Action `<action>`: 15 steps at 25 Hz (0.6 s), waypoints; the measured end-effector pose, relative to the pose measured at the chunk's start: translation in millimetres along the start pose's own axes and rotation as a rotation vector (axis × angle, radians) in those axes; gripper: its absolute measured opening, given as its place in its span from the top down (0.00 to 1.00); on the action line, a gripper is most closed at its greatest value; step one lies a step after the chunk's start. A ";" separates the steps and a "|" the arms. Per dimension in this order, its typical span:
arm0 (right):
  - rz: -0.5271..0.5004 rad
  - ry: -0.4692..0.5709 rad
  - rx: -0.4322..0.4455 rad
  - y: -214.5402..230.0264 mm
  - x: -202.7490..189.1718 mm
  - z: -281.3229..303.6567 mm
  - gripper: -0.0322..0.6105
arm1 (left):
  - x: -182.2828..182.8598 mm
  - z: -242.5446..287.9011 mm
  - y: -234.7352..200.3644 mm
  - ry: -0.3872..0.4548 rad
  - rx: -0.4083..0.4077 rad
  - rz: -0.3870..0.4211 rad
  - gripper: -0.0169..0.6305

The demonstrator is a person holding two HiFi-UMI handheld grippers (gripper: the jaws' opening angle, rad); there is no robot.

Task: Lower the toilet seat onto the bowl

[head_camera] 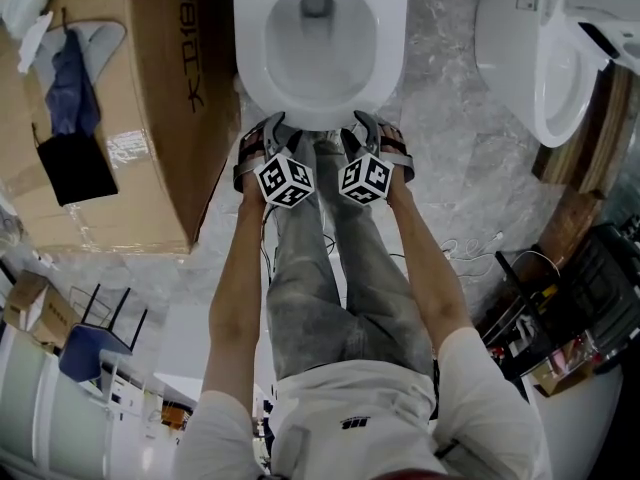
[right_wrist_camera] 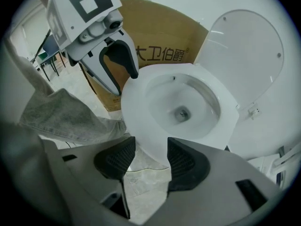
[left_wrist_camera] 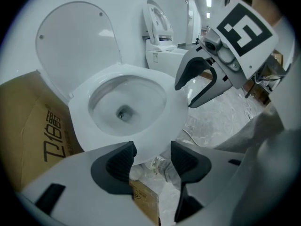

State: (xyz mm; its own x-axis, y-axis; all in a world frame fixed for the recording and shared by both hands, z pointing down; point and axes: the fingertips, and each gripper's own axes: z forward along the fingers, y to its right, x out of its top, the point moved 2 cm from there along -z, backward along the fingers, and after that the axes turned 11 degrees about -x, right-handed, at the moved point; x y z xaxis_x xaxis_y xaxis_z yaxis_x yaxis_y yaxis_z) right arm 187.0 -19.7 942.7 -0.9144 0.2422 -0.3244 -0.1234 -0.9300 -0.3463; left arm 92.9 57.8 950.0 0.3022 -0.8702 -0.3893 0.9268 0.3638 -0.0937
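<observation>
A white toilet (head_camera: pixel 250 58) stands in front of me, and its seat ring (left_wrist_camera: pixel 84 121) lies flat on the bowl. The round lid (left_wrist_camera: pixel 75 41) stands upright behind it and also shows as the lid (right_wrist_camera: pixel 244 51) in the right gripper view. My left gripper (head_camera: pixel 265 133) hangs just before the bowl's front edge, open, nothing between its jaws (left_wrist_camera: pixel 153 149). My right gripper (head_camera: pixel 372 128) hovers beside it at the same edge, also open and empty (right_wrist_camera: pixel 151 147). Each gripper sees the other: the right gripper (left_wrist_camera: pixel 200 86), the left gripper (right_wrist_camera: pixel 120 62).
A large cardboard box (head_camera: pixel 130 88) stands tight against the toilet's left side. A second toilet (head_camera: pixel 530 48) sits at the right on the marble floor. The person's jeans legs (head_camera: pixel 330 268) are below the grippers. Cables (head_camera: pixel 470 248) and clutter lie at the right.
</observation>
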 end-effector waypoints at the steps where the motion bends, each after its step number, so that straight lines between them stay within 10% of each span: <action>1: 0.011 0.010 -0.009 2.9 2.9 -4.9 0.61 | 1.3 -5.6 -1.1 0.010 0.006 -0.015 0.58; 15: 0.350 0.256 -0.191 124.8 87.7 -157.6 0.63 | 105.9 -191.5 -32.6 0.345 0.191 -0.155 0.70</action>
State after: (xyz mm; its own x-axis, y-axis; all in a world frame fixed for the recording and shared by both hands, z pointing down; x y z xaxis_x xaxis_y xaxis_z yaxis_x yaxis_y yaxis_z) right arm 152.2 -70.9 732.3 -0.7610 0.0058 -0.6487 0.2702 -0.9063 -0.3251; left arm 51.9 17.5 736.3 0.0936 -0.7359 -0.6706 0.9899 0.1409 -0.0164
